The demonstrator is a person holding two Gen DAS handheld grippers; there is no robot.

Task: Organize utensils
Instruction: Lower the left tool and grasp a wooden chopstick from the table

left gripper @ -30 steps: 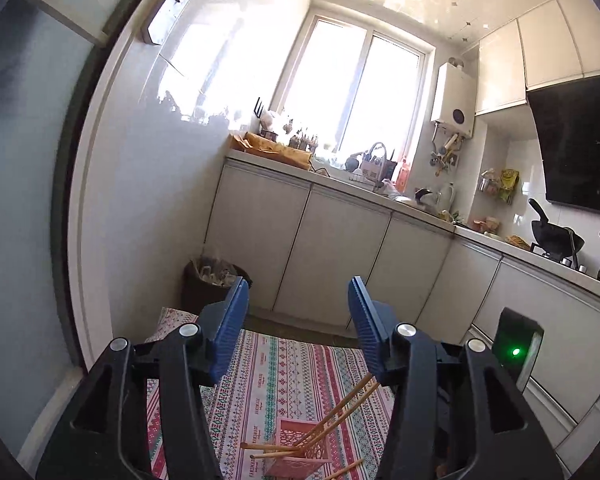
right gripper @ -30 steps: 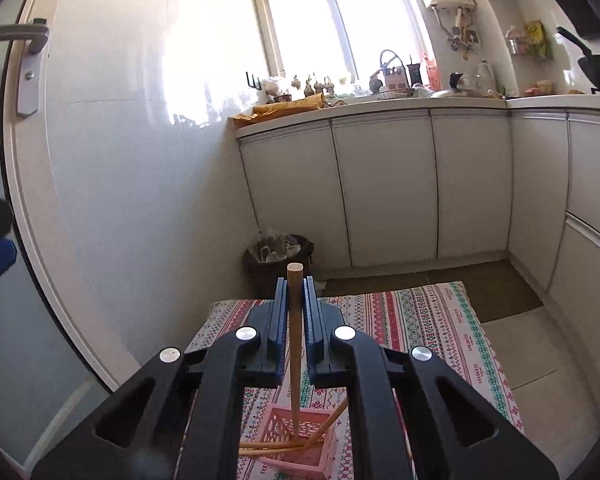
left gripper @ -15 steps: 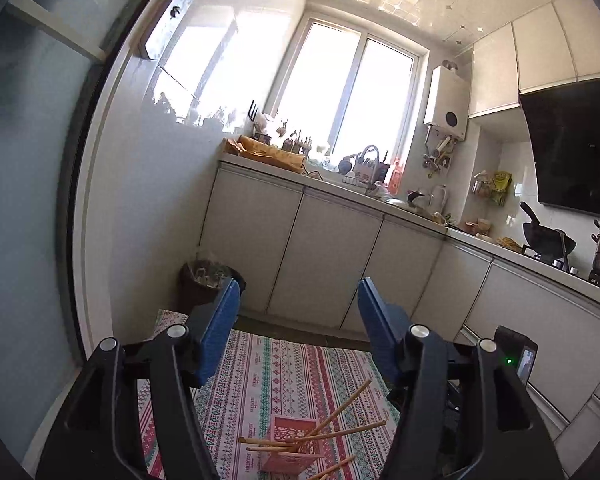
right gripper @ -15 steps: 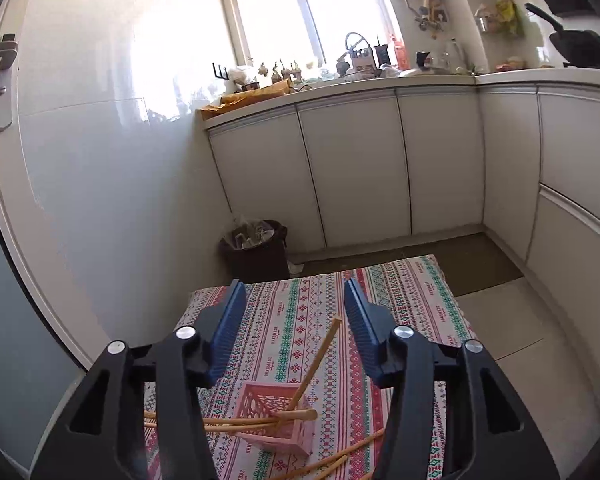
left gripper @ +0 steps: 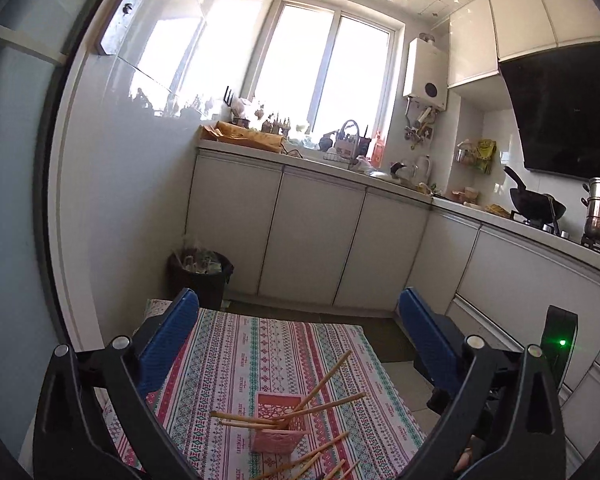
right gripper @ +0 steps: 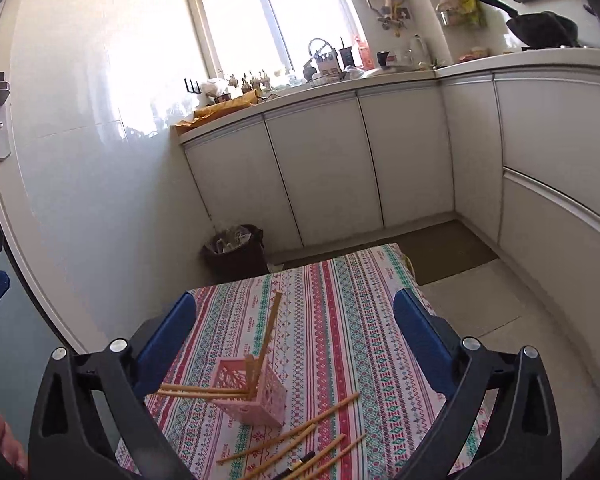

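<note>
Chopsticks (right gripper: 204, 390), long tan wooden sticks

Wooden chopsticks (right gripper: 288, 438); pink plastic basket (right gripper: 256, 394); woven tablecloth (right gripper: 340, 320).

Strong daylight is admitted through the window (left gripper: 328, 72), which is blown out to white. Glare is thrown across the glossy wall (right gripper: 112, 92). Edges are bent and vignetted.

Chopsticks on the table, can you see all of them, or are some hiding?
- Loose chopsticks: right wrist view, near ends cut off by the bottom edge, so no count.
- Same pile: left wrist view, mostly cut off below.
- Pink basket: its floor is hidden by its walls.
- Dark stick: too small to name.
</note>
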